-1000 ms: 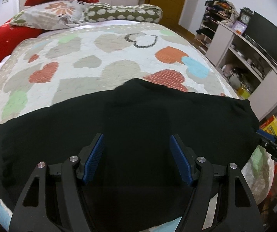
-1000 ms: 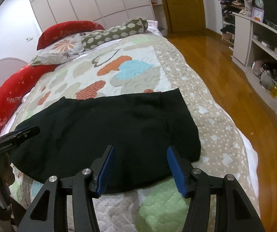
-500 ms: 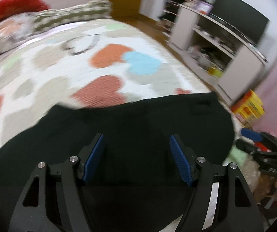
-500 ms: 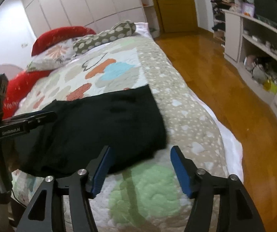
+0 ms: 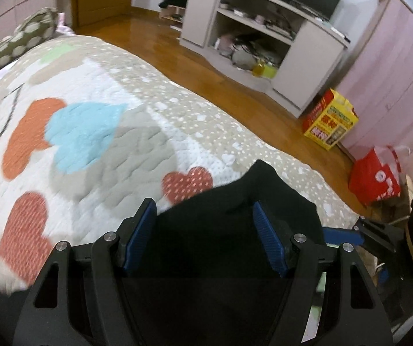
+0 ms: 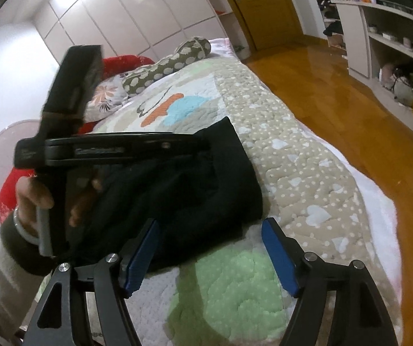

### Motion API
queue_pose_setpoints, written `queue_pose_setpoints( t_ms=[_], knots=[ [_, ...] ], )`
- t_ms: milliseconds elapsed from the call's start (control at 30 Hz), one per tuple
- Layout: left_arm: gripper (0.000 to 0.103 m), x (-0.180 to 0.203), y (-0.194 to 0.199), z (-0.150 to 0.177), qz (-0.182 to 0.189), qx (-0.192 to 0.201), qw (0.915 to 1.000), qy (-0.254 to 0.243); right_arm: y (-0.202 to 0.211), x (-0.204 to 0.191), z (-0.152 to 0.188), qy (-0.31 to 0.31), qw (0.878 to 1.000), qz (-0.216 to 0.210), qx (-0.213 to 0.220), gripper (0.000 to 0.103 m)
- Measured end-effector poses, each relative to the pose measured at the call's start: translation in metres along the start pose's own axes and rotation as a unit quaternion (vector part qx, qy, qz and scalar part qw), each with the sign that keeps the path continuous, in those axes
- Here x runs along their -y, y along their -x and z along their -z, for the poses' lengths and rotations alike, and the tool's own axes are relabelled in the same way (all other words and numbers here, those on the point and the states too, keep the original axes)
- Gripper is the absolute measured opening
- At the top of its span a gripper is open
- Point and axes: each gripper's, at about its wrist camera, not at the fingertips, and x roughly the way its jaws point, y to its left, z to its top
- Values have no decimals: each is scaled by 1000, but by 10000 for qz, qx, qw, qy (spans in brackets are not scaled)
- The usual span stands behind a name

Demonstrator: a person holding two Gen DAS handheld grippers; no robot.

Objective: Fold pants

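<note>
The black pants (image 6: 206, 184) lie bunched at the quilt's (image 6: 307, 173) near edge. The left gripper (image 5: 205, 239) hangs wide over them, seemingly gripping nothing; the right gripper (image 6: 210, 255) is opening, empty. With 2 loose jaws, the fold may slump or slide off.

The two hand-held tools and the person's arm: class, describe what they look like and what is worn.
Each tool, left and right, has black angular fingers with cut-out slots, silver pivot screws and blue ribbed pads. The right wrist view shows the left tool from the side: a black body with pale lettering, too blurred to read. The hand wears a pale bangle and a light sleeve with a dark cuff.
</note>
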Motion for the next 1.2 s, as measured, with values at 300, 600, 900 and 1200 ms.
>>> queue_pose_setpoints(
  t_ms=[300, 600, 900, 1200],
  knots=[
    [70, 7, -30, -6, 37, 20, 9997, -231, -19, -2, 0, -228, 9989, 115, 398, 49],
    [64, 2, 0, -6, -74, 370, 9993, 64, -7, -16, -16, -143, 9972, -456, 576, 23],
    [64, -74, 147, 59, -872, 1511, 9764, 1272, -17, -123, -36, 1015, 9855, -1251, 531, 18],
    [64, -126, 200, 173, -1516, 1531, 9478, 2350, -86, -208, -2, 1248, 9597, -2392, -789, 49]
  ],
)
